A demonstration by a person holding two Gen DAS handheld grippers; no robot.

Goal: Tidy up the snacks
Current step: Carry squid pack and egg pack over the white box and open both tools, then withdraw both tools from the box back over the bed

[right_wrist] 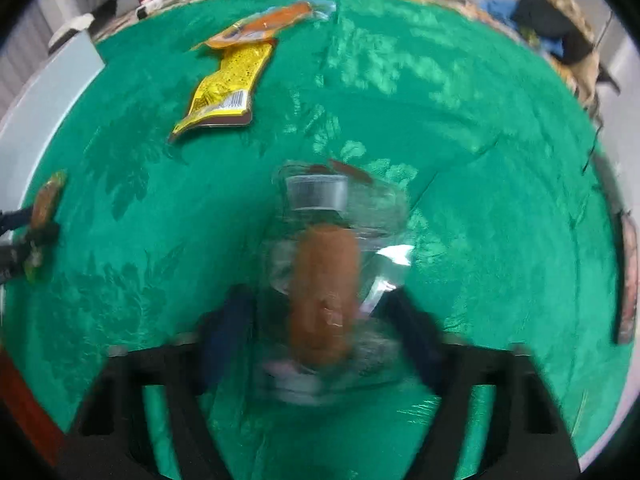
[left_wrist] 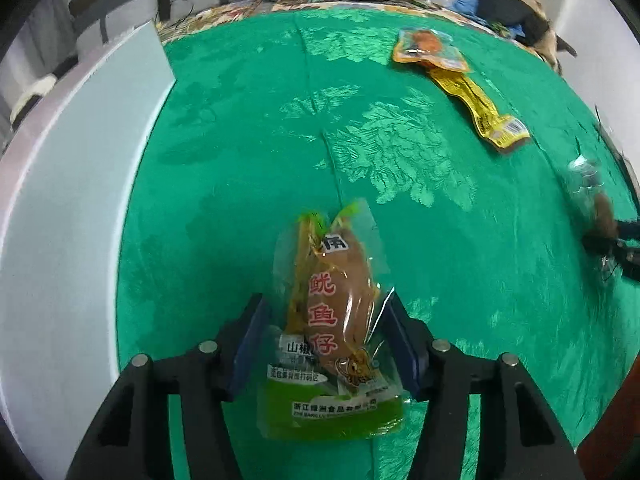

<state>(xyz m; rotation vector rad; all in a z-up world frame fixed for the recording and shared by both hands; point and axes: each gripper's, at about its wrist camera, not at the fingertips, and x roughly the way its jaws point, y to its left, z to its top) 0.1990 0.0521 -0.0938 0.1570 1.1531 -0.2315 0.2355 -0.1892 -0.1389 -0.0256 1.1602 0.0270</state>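
Both grippers clamped on snacks: left gripper (left_wrist: pixel 326 344) on a squid pouch (left_wrist: pixel 334 328), right gripper (right_wrist: pixel 316 320) on a clear sausage pack (right_wrist: pixel 324 292); light, slippery film, likely best pinched mid-body.

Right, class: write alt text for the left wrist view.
The left gripper clamps a clear-and-green snack packet over a green tablecloth. Farther off lie an orange packet and a yellow packet.

A green damask cloth (left_wrist: pixel 400 152) with a woven leaf pattern covers the table, over a floral cloth (left_wrist: pixel 224 12) showing at its far edge. A white panel (left_wrist: pixel 60 240) runs along the left. Cluttered fabrics and dark bags (left_wrist: pixel 512 4) lie beyond, against pale walls.
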